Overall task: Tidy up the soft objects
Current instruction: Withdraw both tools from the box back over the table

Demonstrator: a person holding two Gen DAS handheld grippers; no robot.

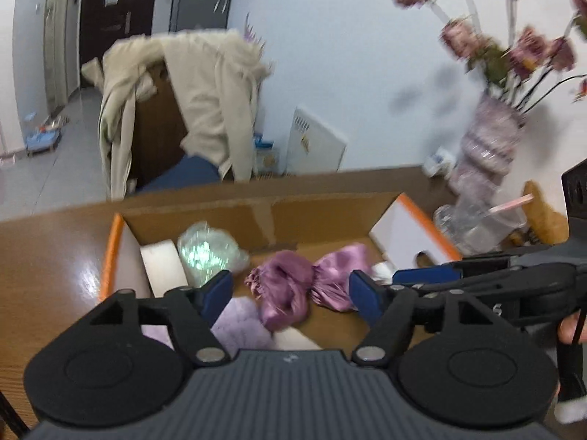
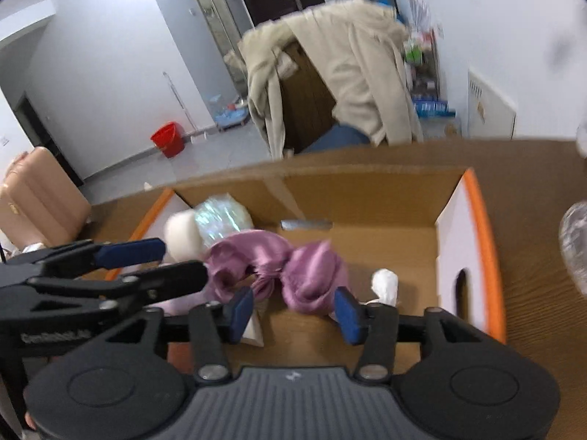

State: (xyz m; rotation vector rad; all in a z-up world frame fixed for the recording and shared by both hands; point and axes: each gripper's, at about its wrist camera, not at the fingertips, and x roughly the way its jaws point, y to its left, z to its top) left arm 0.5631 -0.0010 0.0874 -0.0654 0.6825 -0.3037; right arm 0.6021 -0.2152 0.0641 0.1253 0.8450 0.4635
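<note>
An open box (image 1: pixel 205 216) is seen on the wooden counter (image 1: pixel 47 267), its orange-edged flaps folded out at left and right. A purple cloth (image 1: pixel 293 286) lies crumpled on the box floor near the front edge, between and just beyond the fingertips of both grippers. The left gripper (image 1: pixel 290 289) is held spread wide above the cloth, gripping nothing. The right gripper (image 2: pixel 293 311) is likewise released, the cloth just ahead of its blue pads. A white roll (image 1: pixel 161 264) and a shiny bag (image 1: pixel 205 253) sit in the box's far left corner.
</note>
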